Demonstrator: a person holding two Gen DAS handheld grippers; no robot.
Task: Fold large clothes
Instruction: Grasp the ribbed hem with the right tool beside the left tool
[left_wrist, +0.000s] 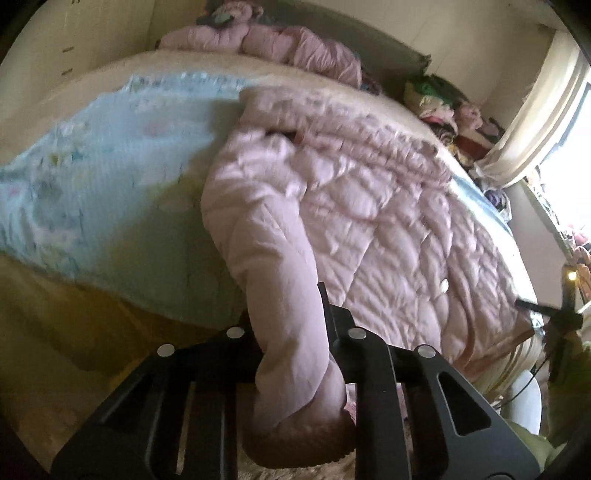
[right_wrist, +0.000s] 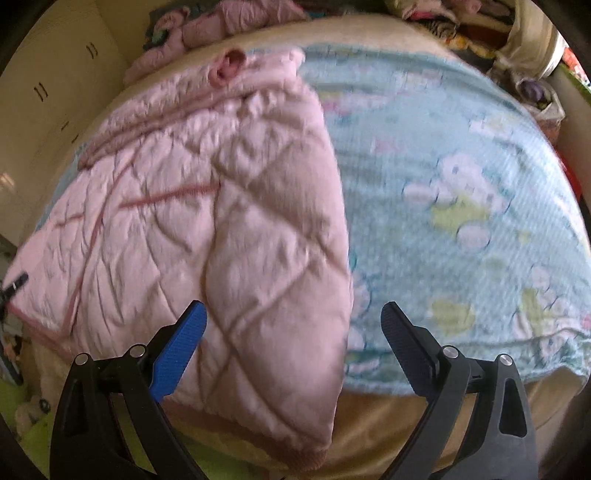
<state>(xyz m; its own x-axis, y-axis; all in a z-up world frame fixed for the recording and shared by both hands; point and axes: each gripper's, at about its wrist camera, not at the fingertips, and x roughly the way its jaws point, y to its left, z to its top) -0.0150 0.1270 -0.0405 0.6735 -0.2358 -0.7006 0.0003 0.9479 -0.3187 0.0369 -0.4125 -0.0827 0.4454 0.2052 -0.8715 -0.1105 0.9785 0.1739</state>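
A pink quilted jacket (left_wrist: 351, 206) lies spread on a bed over a light blue patterned blanket (left_wrist: 110, 177). My left gripper (left_wrist: 295, 354) is shut on the jacket's sleeve (left_wrist: 291, 332), which hangs between the fingers off the bed's near edge. In the right wrist view the jacket (right_wrist: 207, 221) lies folded lengthwise on the blanket (right_wrist: 461, 192), with a sleeve cuff (right_wrist: 229, 68) at the far end. My right gripper (right_wrist: 293, 325) is open and empty, above the jacket's near hem.
Another pink padded garment (left_wrist: 266, 40) is bunched at the bed's far end. A heap of mixed clothes (left_wrist: 447, 99) lies by the curtain (left_wrist: 535, 122) and window. Cream cupboards (right_wrist: 48, 96) stand beside the bed. A tripod (left_wrist: 561, 317) is at the right.
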